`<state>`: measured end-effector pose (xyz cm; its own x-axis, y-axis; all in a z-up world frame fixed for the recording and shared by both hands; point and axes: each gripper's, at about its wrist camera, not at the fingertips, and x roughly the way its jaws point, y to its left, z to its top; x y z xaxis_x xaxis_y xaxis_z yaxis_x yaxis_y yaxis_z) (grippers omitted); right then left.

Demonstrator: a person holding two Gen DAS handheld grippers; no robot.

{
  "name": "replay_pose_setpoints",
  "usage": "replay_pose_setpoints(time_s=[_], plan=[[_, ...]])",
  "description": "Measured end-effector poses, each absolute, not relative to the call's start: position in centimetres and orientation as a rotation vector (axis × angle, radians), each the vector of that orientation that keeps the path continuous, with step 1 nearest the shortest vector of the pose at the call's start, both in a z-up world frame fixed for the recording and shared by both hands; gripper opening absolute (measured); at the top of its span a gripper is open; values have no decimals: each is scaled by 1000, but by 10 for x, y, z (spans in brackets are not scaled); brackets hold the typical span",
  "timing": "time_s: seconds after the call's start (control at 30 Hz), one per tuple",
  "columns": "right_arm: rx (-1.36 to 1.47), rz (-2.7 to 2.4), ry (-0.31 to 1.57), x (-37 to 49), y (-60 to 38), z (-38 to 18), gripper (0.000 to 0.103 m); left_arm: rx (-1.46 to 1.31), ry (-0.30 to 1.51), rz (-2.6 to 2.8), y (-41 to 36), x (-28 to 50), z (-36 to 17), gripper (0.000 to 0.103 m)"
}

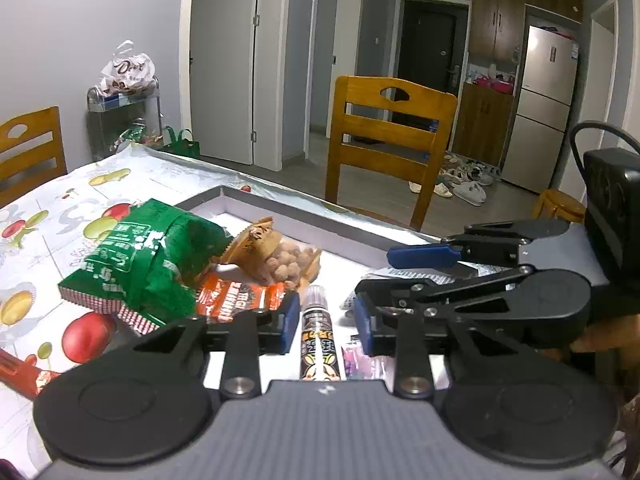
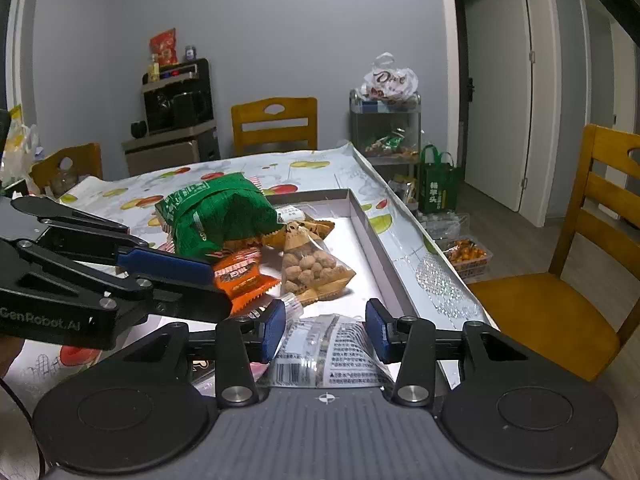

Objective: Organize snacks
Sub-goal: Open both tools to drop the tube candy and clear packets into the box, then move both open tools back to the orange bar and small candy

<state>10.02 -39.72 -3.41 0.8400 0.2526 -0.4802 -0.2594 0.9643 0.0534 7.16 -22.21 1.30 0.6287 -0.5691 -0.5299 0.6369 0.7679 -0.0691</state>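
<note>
While a shallow grey tray (image 2: 362, 216) lies on the fruit-patterned tablecloth (image 2: 120, 192), the snacks are seen heaped at its left end: a green bag (image 2: 216, 212), an orange packet (image 2: 240, 276) and a clear bag of nut balls (image 2: 310, 268). The left gripper (image 1: 326, 322) is held partly open around a slim stick pack (image 1: 318, 336), seemingly without contact. The right gripper (image 2: 326, 330) is spread loosely above a clear printed wrapper (image 2: 328, 352), which is not pinched.
</note>
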Motion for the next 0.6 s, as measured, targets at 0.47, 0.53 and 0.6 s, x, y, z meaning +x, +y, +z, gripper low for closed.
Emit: replay_pose_setpoints(time_s=[0.47,0.53,0.6], plan=[[48,242,447,91,-400,-21,102,44,494,-627,-190,65,26,95],[41,241,443,89,-398,-20,103,48,496,-618,-187,64,27,95],[30,239,442,88,-395,-18,103,57,502,-614,-184,63,29,95]])
